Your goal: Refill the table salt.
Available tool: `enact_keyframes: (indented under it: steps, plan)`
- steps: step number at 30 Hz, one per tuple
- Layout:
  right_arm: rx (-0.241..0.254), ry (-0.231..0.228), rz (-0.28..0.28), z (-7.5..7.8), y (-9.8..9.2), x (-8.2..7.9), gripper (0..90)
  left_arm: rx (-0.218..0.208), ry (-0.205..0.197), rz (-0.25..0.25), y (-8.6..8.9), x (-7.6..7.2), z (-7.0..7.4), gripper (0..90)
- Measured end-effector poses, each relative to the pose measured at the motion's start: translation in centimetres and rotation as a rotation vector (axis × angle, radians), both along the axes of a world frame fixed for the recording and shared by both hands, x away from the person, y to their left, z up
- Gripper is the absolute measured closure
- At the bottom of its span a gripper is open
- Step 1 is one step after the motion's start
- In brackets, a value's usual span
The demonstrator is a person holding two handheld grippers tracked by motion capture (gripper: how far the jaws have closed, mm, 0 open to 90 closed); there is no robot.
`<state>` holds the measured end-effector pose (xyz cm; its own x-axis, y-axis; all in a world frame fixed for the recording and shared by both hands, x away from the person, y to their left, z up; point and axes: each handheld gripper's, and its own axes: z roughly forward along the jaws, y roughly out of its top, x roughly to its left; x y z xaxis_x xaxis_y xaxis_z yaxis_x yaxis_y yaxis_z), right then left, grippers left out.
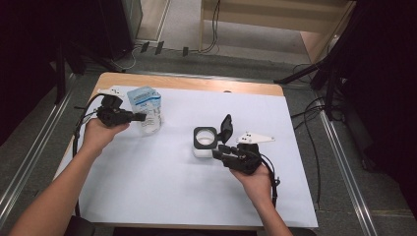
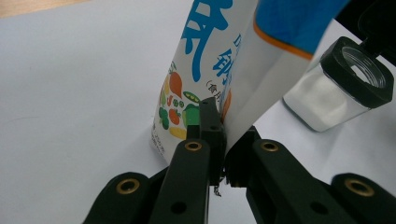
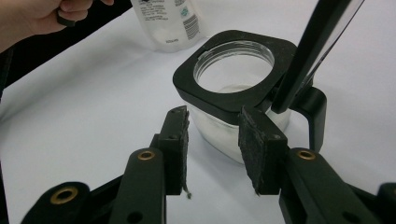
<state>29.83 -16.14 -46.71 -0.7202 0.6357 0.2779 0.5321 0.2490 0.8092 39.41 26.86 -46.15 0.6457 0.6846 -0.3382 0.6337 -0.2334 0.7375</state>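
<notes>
- The left gripper (image 1: 140, 117) was clamped on the side edge of a blue-and-white pouch (image 1: 147, 109) that stood upright on the white sheet (image 1: 147, 187) at the table's far left.
- In the left gripper view its jaws were pinched almost fully together, with the pouch's flat seam (image 2: 233, 116) squeezed between the pads; printed vegetables and blue characters showed on the pouch's face.
- A glass jar (image 1: 204, 142) with a square black collar stood near the middle of the sheet, well apart from the pouch, holding a white granular filling.
- Its hinged black lid (image 1: 226, 128) was flipped up on the jar's right side, leaving the round mouth open.
- The right gripper (image 1: 219, 152) sat just beside the jar's near right corner, the person's right hand (image 1: 255, 182) holding it from below.
- In the right gripper view the jaws stood partly open, a wide gap between the pads, one on each side of the jar's glass corner (image 3: 219, 133); whether the right pad touched the glass could not be told, and nothing was squeezed.
- The wooden table edge (image 1: 196, 81) showed beyond the sheet.
</notes>
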Motion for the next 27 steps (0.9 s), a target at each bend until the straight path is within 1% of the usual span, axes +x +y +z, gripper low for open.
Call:
enact_keyframes:
  steps: [1,3,6,8,10,13,14,15,16,17,22,23,25,27]
  plan:
    - [-0.001,0.0,0.0,0.0,0.0,0.0,64.5,-0.007,0.007,-0.005,0.1,0.0,0.0,88.8]
    - [-0.002,-0.003,0.003,0.0,0.0,0.0,64.5,-0.007,0.009,-0.006,0.1,0.0,0.0,88.1]
    - [0.0,-0.005,0.003,0.0,-0.1,0.0,64.6,-0.001,0.001,-0.003,0.0,-0.1,0.0,85.6]
    - [-0.002,-0.006,0.004,0.1,-0.1,0.0,64.6,-0.008,-0.004,-0.006,0.1,-0.2,0.1,83.9]
    - [0.001,-0.004,0.004,0.1,-0.2,0.1,64.6,-0.013,-0.003,-0.006,0.1,-0.2,0.2,80.5]
    - [0.003,-0.003,0.003,0.1,-0.3,0.1,64.7,-0.025,-0.014,-0.002,0.2,-0.4,0.5,75.5]
    - [0.004,-0.003,0.005,0.1,-0.3,0.1,64.7,-0.024,-0.02,0.001,0.3,-0.5,0.6,73.5]
    - [0.002,-0.004,0.006,0.1,-0.3,0.1,64.8,-0.031,-0.015,0.003,0.4,-0.6,0.7,70.1]
    - [0.001,-0.004,0.006,0.1,-0.3,0.2,64.9,-0.03,-0.02,0.0,0.5,-0.6,0.8,68.7]
    - [0.001,-0.003,0.007,0.1,-0.3,0.2,64.9,-0.018,-0.024,0.0,0.5,-0.7,0.9,67.3]
    - [-0.003,0.0,0.005,0.1,-0.4,0.2,66.2,0.022,-0.022,-0.013,0.5,-1.4,1.3,55.4]
    - [-0.002,0.003,0.004,0.2,-0.5,0.3,66.5,0.013,-0.021,-0.015,0.6,-1.6,1.4,54.3]
    - [0.001,0.005,0.004,0.2,-0.6,0.3,68.1,0.011,-0.03,-0.01,0.7,-2.0,1.5,52.4]
    - [0.002,0.007,0.004,0.2,-0.8,0.4,69.4,0.019,-0.019,-0.003,0.8,-2.3,1.7,50.7]
